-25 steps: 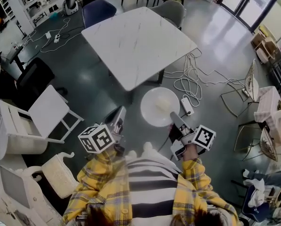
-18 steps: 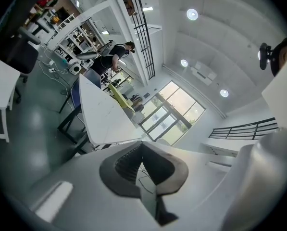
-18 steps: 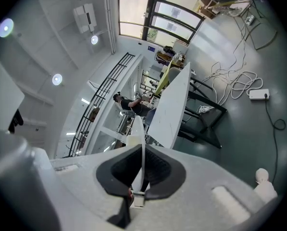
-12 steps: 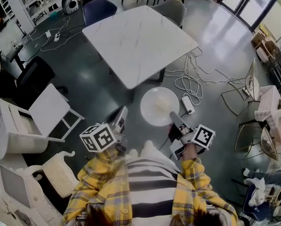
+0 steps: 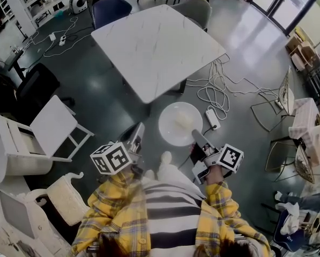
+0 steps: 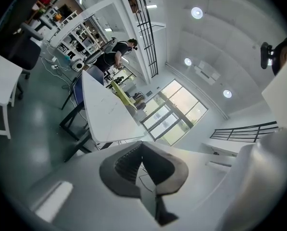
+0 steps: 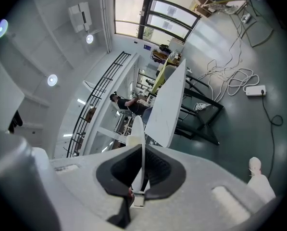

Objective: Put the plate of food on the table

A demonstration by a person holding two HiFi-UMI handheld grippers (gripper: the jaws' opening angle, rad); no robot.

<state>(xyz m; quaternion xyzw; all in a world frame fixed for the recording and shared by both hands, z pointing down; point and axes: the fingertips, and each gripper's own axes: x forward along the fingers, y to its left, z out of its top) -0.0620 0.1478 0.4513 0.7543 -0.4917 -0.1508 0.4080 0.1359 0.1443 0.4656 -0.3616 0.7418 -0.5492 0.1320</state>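
The plate of food point(image 5: 180, 123) is hovering over the floor at centre frame, with the right claw point(image 5: 197, 138) pinching its near rim. The white surface point(image 5: 157, 47) is lying just beyond, toward upper left. The left claw point(image 5: 135, 134) is riding alongside, pressed together and empty.

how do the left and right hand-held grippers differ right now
The right hand-held gripper is shut on the rim of the plate, holding it over the floor; the left hand-held gripper is shut on nothing. The right gripper view is split by the plate seen edge-on; the left gripper view has nothing between the jaws. Both point toward the table.
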